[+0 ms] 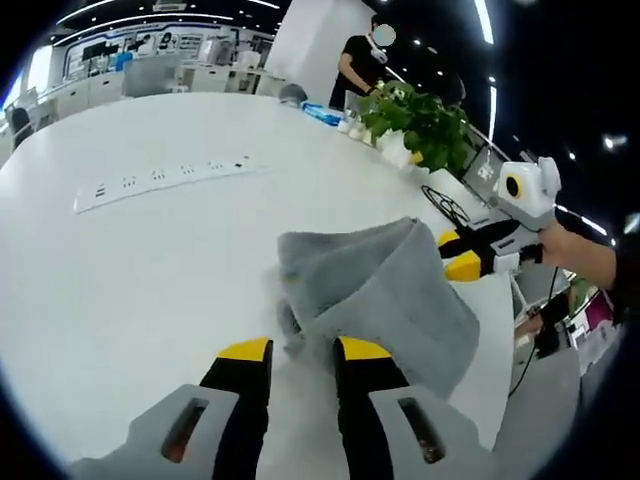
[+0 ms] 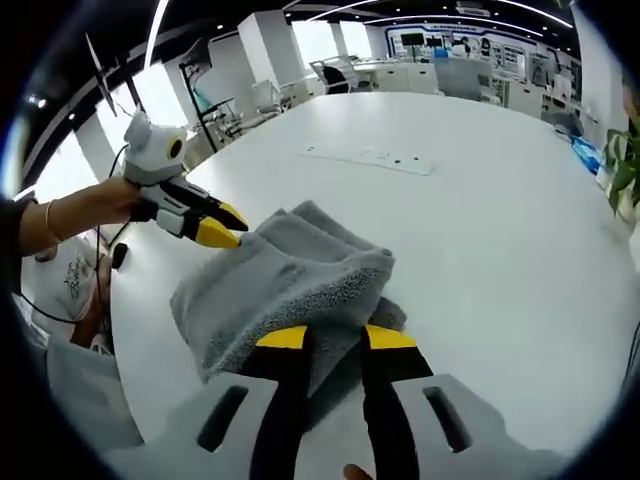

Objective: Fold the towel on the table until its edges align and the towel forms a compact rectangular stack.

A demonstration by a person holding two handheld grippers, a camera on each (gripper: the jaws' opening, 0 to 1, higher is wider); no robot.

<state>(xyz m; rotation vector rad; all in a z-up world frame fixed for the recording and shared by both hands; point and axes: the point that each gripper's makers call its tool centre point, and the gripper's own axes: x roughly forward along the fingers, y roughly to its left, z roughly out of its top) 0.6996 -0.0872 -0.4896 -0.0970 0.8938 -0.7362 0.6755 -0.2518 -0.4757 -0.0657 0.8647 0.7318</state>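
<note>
A grey towel (image 1: 390, 290) lies bunched in loose folds on the white table (image 1: 120, 290). In the left gripper view my left gripper (image 1: 303, 350) is at the towel's near edge, with cloth between its yellow tips. My right gripper (image 1: 458, 252) comes in from the right and meets the towel's far corner. In the right gripper view the towel (image 2: 290, 270) runs down between the tips of my right gripper (image 2: 335, 340), which looks shut on a thick fold. My left gripper (image 2: 225, 228) pinches the opposite edge, held by a hand (image 2: 90, 205).
A white power strip (image 1: 165, 178) (image 2: 370, 157) lies farther out on the table (image 2: 500, 220). A potted plant (image 1: 415, 120) and small items stand near the table's edge. A person (image 1: 360, 65) stands beyond. Cables hang off the near edge.
</note>
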